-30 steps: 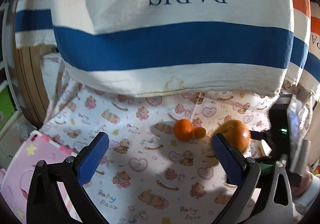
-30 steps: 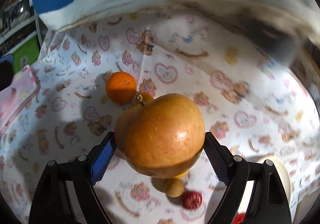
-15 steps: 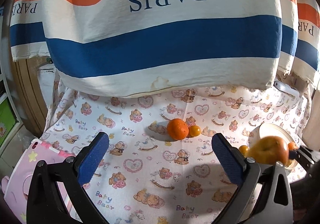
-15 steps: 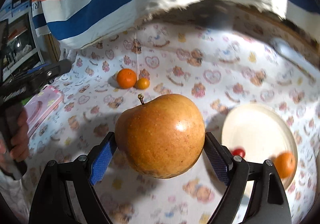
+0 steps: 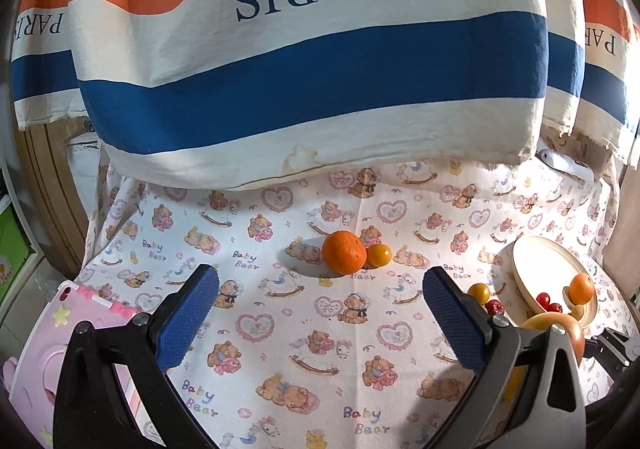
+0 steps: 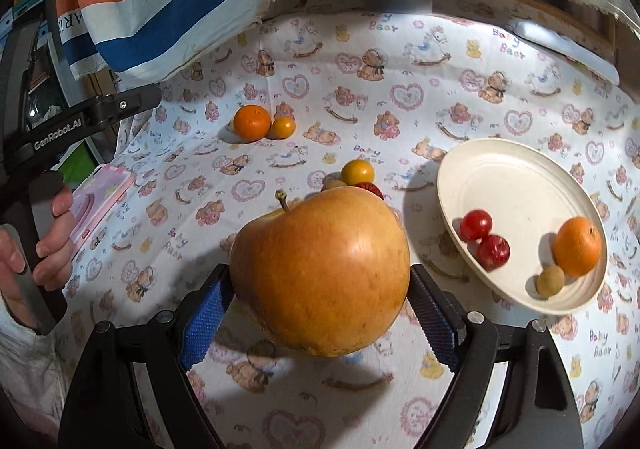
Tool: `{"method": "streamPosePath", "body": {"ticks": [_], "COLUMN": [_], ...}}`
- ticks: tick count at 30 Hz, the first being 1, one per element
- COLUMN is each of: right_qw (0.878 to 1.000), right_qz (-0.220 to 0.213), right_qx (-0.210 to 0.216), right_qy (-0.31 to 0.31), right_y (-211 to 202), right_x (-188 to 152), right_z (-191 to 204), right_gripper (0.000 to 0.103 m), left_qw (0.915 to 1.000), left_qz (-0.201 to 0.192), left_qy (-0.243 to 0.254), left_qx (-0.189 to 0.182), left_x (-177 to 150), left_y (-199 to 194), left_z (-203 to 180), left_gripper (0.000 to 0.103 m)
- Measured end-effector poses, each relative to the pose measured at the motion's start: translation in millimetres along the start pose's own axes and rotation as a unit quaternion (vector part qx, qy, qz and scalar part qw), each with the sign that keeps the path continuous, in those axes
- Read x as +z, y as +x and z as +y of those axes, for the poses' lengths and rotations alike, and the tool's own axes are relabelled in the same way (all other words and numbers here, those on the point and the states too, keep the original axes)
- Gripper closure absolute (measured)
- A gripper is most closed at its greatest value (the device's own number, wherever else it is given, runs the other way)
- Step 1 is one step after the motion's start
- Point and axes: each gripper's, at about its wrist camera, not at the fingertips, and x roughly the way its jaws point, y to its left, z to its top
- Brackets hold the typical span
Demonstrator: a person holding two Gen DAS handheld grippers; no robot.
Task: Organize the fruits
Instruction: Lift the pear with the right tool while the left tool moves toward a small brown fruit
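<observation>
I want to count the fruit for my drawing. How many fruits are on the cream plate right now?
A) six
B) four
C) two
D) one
B: the cream plate holds four fruits, namely two small red fruits, one orange and one small tan fruit; the big apple is not on it.

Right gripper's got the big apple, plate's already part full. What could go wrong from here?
1. The apple bulges well past the blue pads of the right gripper; it may slip or roll out before release.
2. The plate already holds two red fruits, an orange and a small brown fruit; setting the apple down could knock them off.
3. Small loose fruits lie just beyond the apple, beside the plate, and could get nudged.
</observation>
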Motion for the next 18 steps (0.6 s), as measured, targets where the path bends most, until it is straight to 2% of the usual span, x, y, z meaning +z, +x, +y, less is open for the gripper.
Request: {"method": "streamPosePath", "body": {"ticks": [8,18], "right_qw": [1.000,1.000], "right_qz": [0.017,0.022], "right_qx": [0.006,-0.016], "right_qy": [0.002,-0.004], "right_y": [-10,-2], "right_x": [-17,-13], "right_z": [-3,-3], "right_gripper": [0.014,0.012], "left_qw": [1.0000,0.9998], "left_qz": [0.000,-0.002], "left_qy": [0.008,0.020], "left_qx": [-0.004,-0.003], "left_x": [-1,-4], "left_y": [-1,-2], "left_z": [-6,-12], "left_gripper": [0.002,0.002]}}
